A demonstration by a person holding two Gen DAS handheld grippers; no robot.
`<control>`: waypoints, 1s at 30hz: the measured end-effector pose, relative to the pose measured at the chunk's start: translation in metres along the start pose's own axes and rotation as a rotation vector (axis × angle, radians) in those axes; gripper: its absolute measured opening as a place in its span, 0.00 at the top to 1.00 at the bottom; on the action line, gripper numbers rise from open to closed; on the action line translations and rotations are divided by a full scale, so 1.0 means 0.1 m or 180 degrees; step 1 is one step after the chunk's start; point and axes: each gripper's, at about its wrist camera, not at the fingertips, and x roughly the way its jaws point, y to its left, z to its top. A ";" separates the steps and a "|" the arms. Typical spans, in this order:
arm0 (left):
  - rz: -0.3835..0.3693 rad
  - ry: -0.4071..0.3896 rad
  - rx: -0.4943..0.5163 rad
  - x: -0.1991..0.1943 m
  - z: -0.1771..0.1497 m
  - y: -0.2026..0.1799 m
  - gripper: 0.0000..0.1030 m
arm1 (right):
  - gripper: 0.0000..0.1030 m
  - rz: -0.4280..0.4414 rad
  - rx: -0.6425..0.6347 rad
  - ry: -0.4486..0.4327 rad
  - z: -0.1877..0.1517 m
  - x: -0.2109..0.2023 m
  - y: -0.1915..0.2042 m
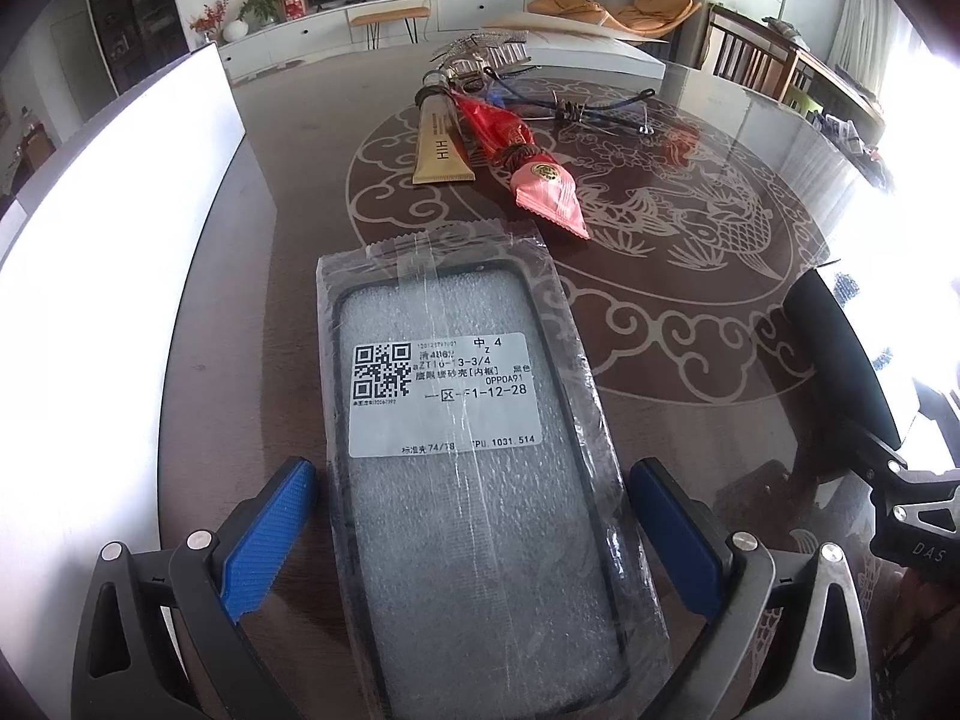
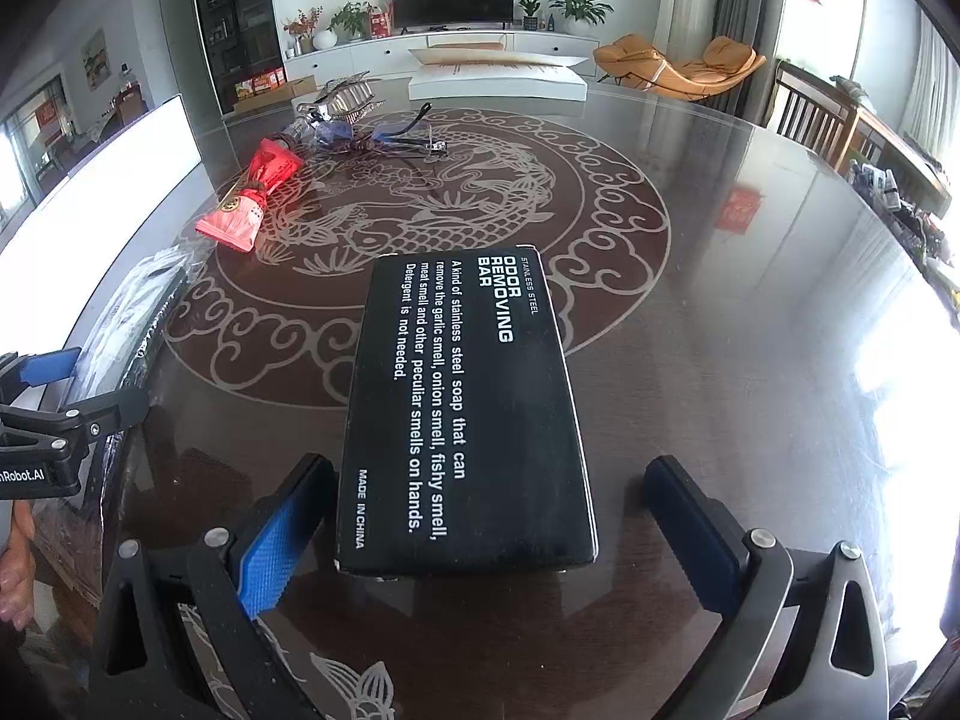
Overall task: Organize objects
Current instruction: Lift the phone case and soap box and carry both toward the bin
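Claws both stand released on my feeds. My left claw (image 1: 474, 540) straddles the bagged phone case (image 1: 474, 468) lying flat on the table (image 1: 690, 312), pads just beside its long edges, not touching. My right claw (image 2: 489, 540) brackets the black soap box (image 2: 465, 414), left pad nearly against its side, right pad clear of it. I judge this the pre-grasp step for both. Next I would close evenly on each. The plastic bag looks slippery, so I would squeeze the case's frame. The red packet (image 1: 534, 171) and gold tube (image 1: 438, 147) wait farther off.
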 end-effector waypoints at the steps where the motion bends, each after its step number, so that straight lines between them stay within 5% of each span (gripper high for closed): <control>1: -0.0006 0.0039 0.0002 0.00 0.01 0.00 0.00 | 0.00 0.0002 -0.0001 0.0001 0.00 0.00 0.00; 3: 0.0022 0.0050 -0.0029 -0.01 0.01 0.00 0.03 | 0.00 0.0027 -0.0028 0.0077 0.01 0.01 -0.01; 5: 0.0030 -0.0099 0.0003 -0.08 -0.02 -0.01 0.24 | 0.00 0.0130 -0.0085 0.0321 0.09 0.02 -0.04; 11: -0.0111 -0.0176 -0.0112 -0.17 -0.11 0.06 0.26 | 0.00 0.0606 0.0296 0.0629 0.42 -0.09 -0.37; 15: -0.0211 -0.0268 -0.0150 -0.26 -0.20 0.04 0.26 | 0.01 0.0556 -0.0172 0.1008 0.55 0.09 -0.06; 16: -0.0221 -0.0307 -0.0150 -0.30 -0.22 0.03 0.26 | 0.09 0.0440 -0.0233 0.0994 0.56 0.13 -0.02; 17: -0.0228 -0.0362 -0.0138 -0.37 -0.23 0.03 0.26 | 0.41 0.0379 -0.0216 0.0976 0.56 0.17 -0.02; 24: -0.0504 -0.0814 -0.0198 -1.08 -0.21 0.14 0.26 | 0.43 0.0667 0.0238 0.0718 0.59 -0.14 -0.09; 30: -0.0769 -0.1204 -0.0601 -1.81 -0.07 0.72 0.26 | 0.43 0.1307 0.0162 0.0397 1.01 -0.78 0.60</control>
